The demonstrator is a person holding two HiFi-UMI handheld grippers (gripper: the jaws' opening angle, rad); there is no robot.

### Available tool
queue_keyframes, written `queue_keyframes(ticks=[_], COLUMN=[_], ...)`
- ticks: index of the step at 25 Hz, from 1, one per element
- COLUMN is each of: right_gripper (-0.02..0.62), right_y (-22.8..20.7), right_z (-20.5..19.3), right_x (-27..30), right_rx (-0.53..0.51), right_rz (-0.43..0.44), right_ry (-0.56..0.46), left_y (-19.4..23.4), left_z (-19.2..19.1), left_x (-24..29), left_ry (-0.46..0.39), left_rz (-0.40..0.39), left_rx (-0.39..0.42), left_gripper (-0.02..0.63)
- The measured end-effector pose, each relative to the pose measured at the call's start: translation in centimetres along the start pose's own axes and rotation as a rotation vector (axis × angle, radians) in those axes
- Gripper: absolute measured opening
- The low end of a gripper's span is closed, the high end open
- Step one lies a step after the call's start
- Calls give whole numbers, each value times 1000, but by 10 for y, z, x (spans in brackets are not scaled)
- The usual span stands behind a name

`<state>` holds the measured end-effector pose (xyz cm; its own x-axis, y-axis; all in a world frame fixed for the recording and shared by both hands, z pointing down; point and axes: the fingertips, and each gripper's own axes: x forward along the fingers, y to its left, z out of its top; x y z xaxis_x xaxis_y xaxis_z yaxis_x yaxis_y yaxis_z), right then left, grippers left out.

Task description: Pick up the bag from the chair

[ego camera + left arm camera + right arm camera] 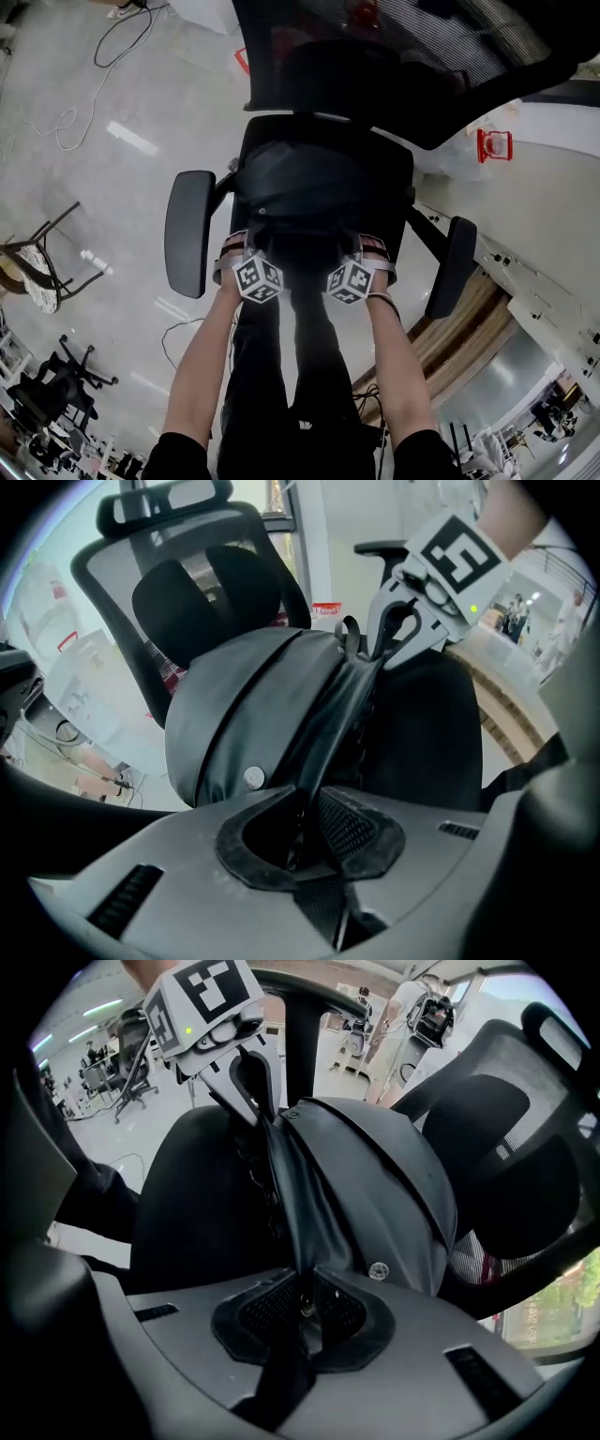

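A pale, glossy floor [112,187] with a loose white cable [75,103] spreads under a black office chair [187,230] that has a mesh back and padded armrests. Nearest, in front of the chair's seat, a person's two bare forearms reach forward over dark trousers, each hand carrying a grey claw with a cube of square markers. The left claw [246,242] is at the seat's front edge, on the side of the left armrest. Its own view shows the left claw [309,832] pressed onto a dark fold along the top of the bag. The right claw [362,246], towards the right armrest, pinches the same fold, as the right gripper view [302,1312] shows, and each claw appears in the other's view across it [403,630] [248,1077]. The dark grey, rounded, leather-look bag [300,187] sits on the middle of the seat, in front of the backrest, its fold drawn taut between the two claws. Beyond the chair's right armrest stands a small red-and-white object [494,143].
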<state>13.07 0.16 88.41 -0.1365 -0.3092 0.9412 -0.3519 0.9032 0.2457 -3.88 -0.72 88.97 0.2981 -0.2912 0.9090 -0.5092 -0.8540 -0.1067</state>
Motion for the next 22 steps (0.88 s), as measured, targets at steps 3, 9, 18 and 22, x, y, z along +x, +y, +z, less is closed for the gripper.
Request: queue_keyframes(ticks=[3,9,18,22], right_gripper=[32,25,20,18], right_y=[8,33,42,22], right_z=[-3,-6,9,26], right_x=[-10,-49,-129,-170], right_rx=[30,104,159,184], right_rz=[33,108,231,220], right_ry=[1,13,22,-16], left_y=[-11,-37,-46,-31], left_z=[-2,-6,12,32], left_x=[-9,-44,-128,-170], left_ry=[25,62,57,-2], left_rz=[-27,-103,-183,-152], left_rx=[-6,-34,-25,-67], left_gripper=[55,43,32,31])
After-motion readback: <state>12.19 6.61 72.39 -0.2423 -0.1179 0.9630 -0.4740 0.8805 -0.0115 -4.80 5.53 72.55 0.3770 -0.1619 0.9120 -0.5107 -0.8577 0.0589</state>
